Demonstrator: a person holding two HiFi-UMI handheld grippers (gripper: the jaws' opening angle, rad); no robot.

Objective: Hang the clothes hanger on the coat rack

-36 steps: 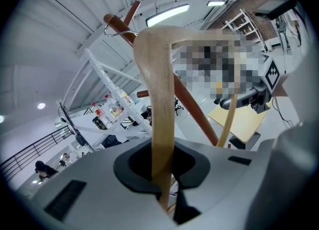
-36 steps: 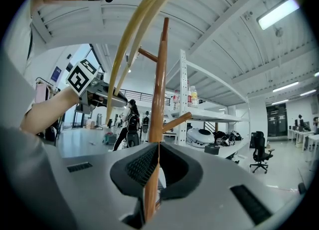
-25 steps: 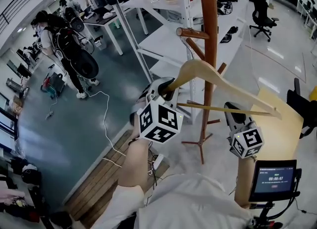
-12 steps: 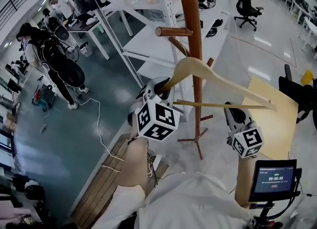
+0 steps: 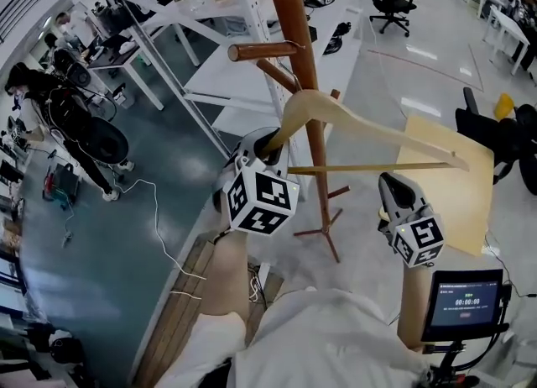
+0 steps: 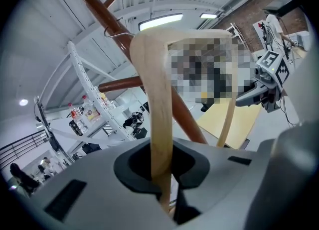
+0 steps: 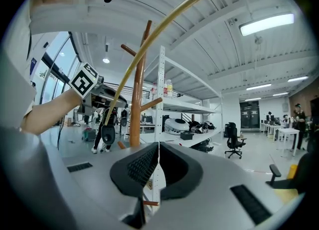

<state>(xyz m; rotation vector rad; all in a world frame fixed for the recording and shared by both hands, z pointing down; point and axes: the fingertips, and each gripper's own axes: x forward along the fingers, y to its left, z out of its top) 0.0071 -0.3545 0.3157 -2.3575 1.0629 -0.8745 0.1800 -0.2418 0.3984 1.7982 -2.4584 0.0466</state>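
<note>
The left gripper (image 5: 268, 146) pinched the hanger (image 5: 357, 128) by one end, beside the coat rack (image 5: 295, 34). The right gripper (image 5: 389, 186), closed and empty, hung clear.

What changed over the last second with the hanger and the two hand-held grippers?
The left hand-held gripper has carried the wooden hanger from beside the pole of the coat rack to in front of it. Nothing taken or let go: the left stays clamped on the hanger's end, the right hand-held gripper stays empty below the bar.
</note>
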